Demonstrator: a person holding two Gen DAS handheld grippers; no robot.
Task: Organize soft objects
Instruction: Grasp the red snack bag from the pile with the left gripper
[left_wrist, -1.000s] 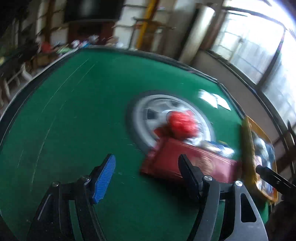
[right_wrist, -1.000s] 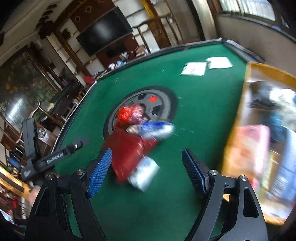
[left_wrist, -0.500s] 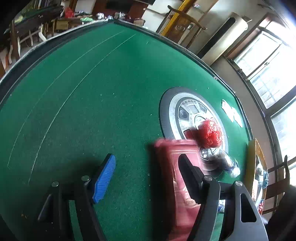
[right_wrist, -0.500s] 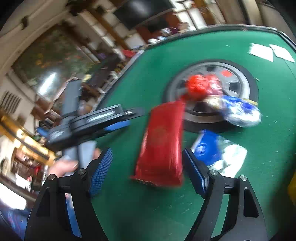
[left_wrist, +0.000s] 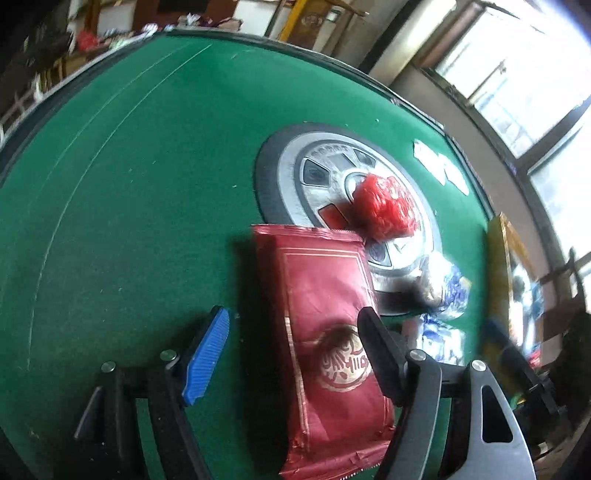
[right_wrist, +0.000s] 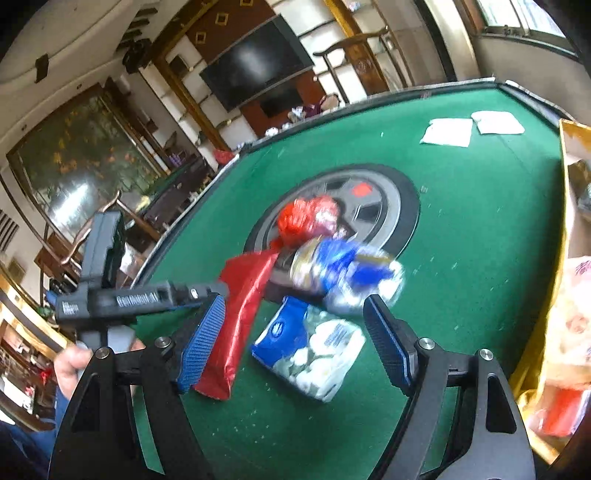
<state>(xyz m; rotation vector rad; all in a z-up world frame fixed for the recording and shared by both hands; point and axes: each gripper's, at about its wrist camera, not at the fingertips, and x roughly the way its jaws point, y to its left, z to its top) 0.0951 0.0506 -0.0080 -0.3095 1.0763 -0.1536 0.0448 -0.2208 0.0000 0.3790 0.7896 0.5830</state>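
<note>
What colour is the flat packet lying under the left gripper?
Dark red with a gold border and round gold emblem; the left wrist view shows it best.

The left gripper is a black frame with silver round-headed screws at its pivots, one finger faced with a ribbed blue pad and the other showing only its black back. The right gripper has the same build, black struts with triangular cut-outs and blue ridged pads on both fingers. Seen from the right wrist, the left tool is a black bar with white lettering (too blurred to read fully), gripped by a hand above a blue sleeve.
</note>
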